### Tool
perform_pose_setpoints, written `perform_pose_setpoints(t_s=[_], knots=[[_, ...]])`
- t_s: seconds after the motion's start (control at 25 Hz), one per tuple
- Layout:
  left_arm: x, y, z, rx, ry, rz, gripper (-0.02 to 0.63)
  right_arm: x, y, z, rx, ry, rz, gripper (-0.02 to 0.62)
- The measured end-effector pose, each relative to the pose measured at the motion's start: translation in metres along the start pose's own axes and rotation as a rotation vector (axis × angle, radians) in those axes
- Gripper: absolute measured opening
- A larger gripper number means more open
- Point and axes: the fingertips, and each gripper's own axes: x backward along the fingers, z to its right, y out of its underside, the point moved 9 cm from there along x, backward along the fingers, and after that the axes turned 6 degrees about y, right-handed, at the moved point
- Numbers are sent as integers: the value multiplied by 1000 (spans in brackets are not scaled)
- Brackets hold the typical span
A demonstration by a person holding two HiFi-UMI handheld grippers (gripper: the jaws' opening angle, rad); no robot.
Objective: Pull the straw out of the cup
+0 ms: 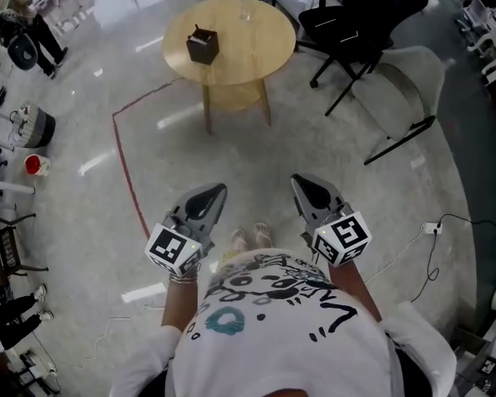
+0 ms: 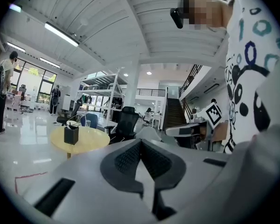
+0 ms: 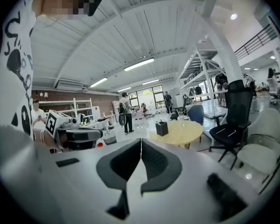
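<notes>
The person stands on the polished grey floor with both tools held low at the waist, pointing toward 12 o'clock. The left gripper [image 1: 217, 191] is clenched, its two dark ribbed pads pressed together with nothing between them. The right gripper [image 1: 300, 181] is clenched in the same way and is just as empty. The two sit side by side but apart, each with its marker cube nearest the person's body. Well ahead, at about 12 o'clock, stands a round wooden table [image 1: 256, 56]. The clear cup [image 1: 245, 8] is on it, upright at the far rim, around the tabletop's 12 o'clock edge. In the left gripper view a thin straw [image 2: 86, 118] shows as a pale line rising out of the cup and leaning slightly. A black box [image 1: 202, 45] sits toward 9 o'clock of the tabletop's middle, well apart from the cup. Both grippers are far from the table and touch nothing on it. A black office chair [image 1: 355, 15] stands at about 2 o'clock of the table, with a pale grey chair [image 1: 409, 77] beside it. A red tape line [image 1: 129, 168] runs across the floor at about 10 o'clock from the person.
</notes>
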Motion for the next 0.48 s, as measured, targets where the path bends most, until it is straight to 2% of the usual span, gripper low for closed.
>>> perform_pose_setpoints(t_s=[0.08, 0.24, 0.48], knots=[[-6, -1, 3, 3, 0, -2, 15, 0, -1, 5, -18, -29, 9, 28], [-17, 0, 7, 10, -3, -7, 15, -4, 0, 18, 33, -29, -21, 28], [-35, 3, 10, 7, -37, -5, 15, -8, 0, 39, 50, -87, -16, 29]])
